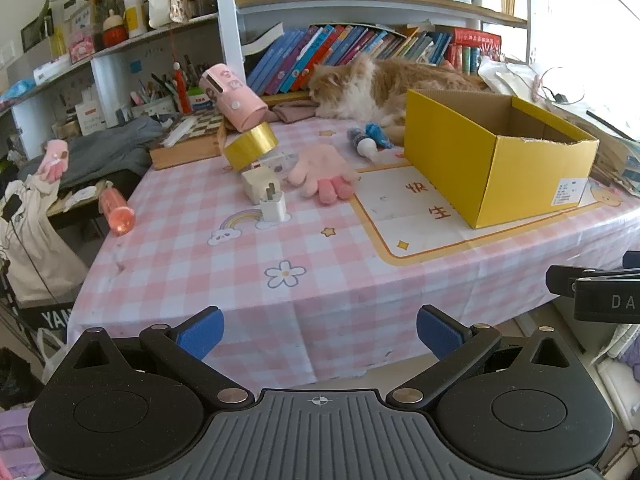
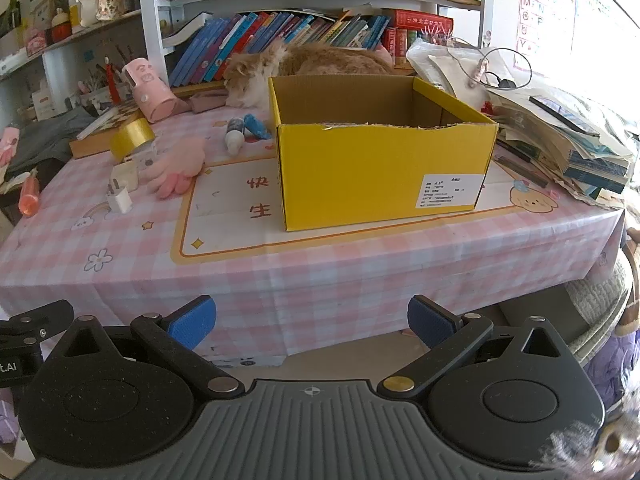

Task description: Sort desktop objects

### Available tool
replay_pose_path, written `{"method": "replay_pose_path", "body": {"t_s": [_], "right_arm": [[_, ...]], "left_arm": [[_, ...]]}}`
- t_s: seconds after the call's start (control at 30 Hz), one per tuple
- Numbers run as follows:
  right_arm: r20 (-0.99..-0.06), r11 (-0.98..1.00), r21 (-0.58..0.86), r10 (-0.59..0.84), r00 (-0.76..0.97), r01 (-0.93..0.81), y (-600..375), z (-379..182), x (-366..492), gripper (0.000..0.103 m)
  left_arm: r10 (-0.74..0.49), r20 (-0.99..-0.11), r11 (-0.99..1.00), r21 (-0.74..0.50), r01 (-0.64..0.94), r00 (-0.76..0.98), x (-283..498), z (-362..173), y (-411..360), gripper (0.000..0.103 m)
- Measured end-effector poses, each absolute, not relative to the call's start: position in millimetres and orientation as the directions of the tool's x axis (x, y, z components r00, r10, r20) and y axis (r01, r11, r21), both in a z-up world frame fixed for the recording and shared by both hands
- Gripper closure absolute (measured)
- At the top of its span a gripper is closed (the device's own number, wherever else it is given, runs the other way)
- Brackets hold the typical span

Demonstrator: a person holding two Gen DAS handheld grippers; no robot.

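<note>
An open yellow cardboard box (image 1: 492,164) (image 2: 380,160) stands on the pink checked table (image 1: 240,280) (image 2: 280,272). Left of it lie a pink glove (image 1: 324,174) (image 2: 176,170), a white charger plug (image 1: 274,206) (image 2: 119,199), a second white adapter (image 1: 258,182), a gold tape roll (image 1: 250,146) (image 2: 132,138), a small white bottle (image 1: 366,146) (image 2: 234,136) and a blue object (image 1: 378,134) (image 2: 256,124). My left gripper (image 1: 320,330) and right gripper (image 2: 312,320) are both open and empty, held off the table's front edge.
An orange-and-white cat (image 1: 380,84) (image 2: 288,68) lies behind the box. A tipped pink cup (image 1: 234,96) (image 2: 150,90) rests on a chessboard box (image 1: 188,140). An orange tube (image 1: 116,210) (image 2: 29,192) lies at the left edge. Stacked papers and books (image 2: 560,136) crowd the right.
</note>
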State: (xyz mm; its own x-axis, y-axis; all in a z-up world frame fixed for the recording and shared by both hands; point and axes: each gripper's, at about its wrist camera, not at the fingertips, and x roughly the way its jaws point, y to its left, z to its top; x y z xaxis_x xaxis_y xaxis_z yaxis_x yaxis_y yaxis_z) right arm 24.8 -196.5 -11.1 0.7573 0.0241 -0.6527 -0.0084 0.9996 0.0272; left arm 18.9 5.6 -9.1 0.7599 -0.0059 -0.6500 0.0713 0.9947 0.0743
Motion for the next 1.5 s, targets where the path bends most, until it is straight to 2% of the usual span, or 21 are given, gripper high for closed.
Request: {"method": "replay_pose_path", "body": {"t_s": [0.7, 1.5], "right_arm": [[-0.635, 0.999, 0.042, 0.031, 0.772, -0.005, -195, -7, 20, 0.0], [-0.625, 0.973, 0.118, 0.227, 0.747, -0.198, -155, -4, 34, 0.002]], "left_arm": [[-0.053, -0.64, 0.993, 0.047, 0.108, 0.767, 15, -8, 10, 0.0], [-0.013, -0.645, 0.999, 0.032, 0.044, 0.764, 17, -9, 43, 0.0]]}}
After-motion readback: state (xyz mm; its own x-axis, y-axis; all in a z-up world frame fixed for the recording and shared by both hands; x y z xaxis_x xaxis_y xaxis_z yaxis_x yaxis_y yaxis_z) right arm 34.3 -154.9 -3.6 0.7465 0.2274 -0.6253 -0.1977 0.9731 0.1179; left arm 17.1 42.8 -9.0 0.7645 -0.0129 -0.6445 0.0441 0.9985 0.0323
